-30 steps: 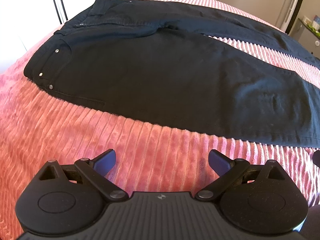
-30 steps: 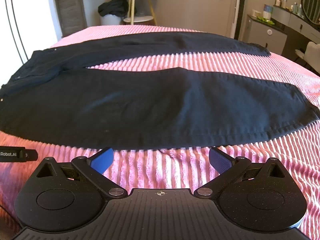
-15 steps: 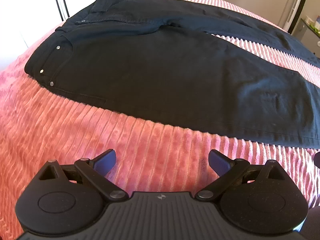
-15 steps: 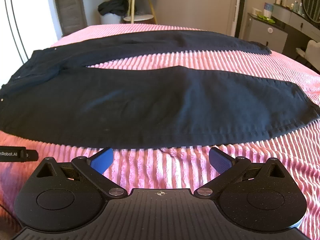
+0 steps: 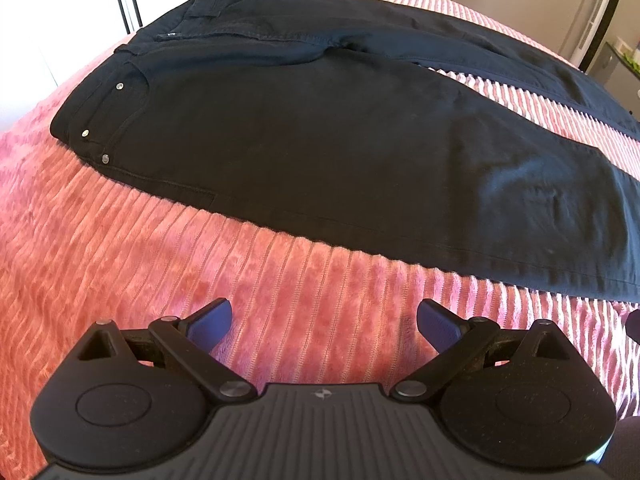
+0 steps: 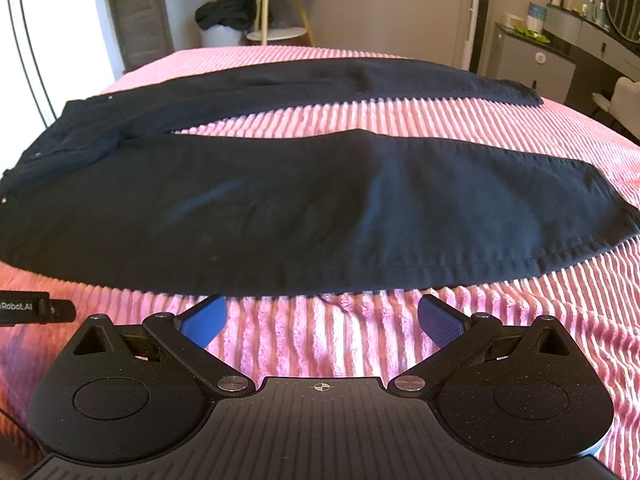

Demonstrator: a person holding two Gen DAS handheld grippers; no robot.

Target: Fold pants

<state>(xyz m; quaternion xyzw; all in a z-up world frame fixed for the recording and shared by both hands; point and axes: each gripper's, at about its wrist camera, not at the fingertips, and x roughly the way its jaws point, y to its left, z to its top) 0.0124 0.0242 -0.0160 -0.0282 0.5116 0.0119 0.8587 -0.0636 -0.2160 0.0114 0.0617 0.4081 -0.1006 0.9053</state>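
Black pants (image 5: pixel 320 140) lie flat on a pink ribbed bedspread (image 5: pixel 160 264), waistband with metal rivets at the left, both legs spread apart toward the right. In the right wrist view the pants (image 6: pixel 320 208) fill the middle, the near leg's hem at the right. My left gripper (image 5: pixel 324 322) is open over bare bedspread, short of the near leg's edge. My right gripper (image 6: pixel 322 318) is open too, its fingertips just short of the near leg's lower seam. Neither holds anything.
A small round side table (image 6: pixel 276 4) with dark clothing on it stands past the bed. A dresser with bottles and a mirror (image 6: pixel 580 40) is at the right. Part of the left gripper (image 6: pixel 36 306) shows at the right wrist view's left edge.
Both grippers have moved forward toward the pants; the near leg's edge now sits closer to the fingertips. Both stay open.
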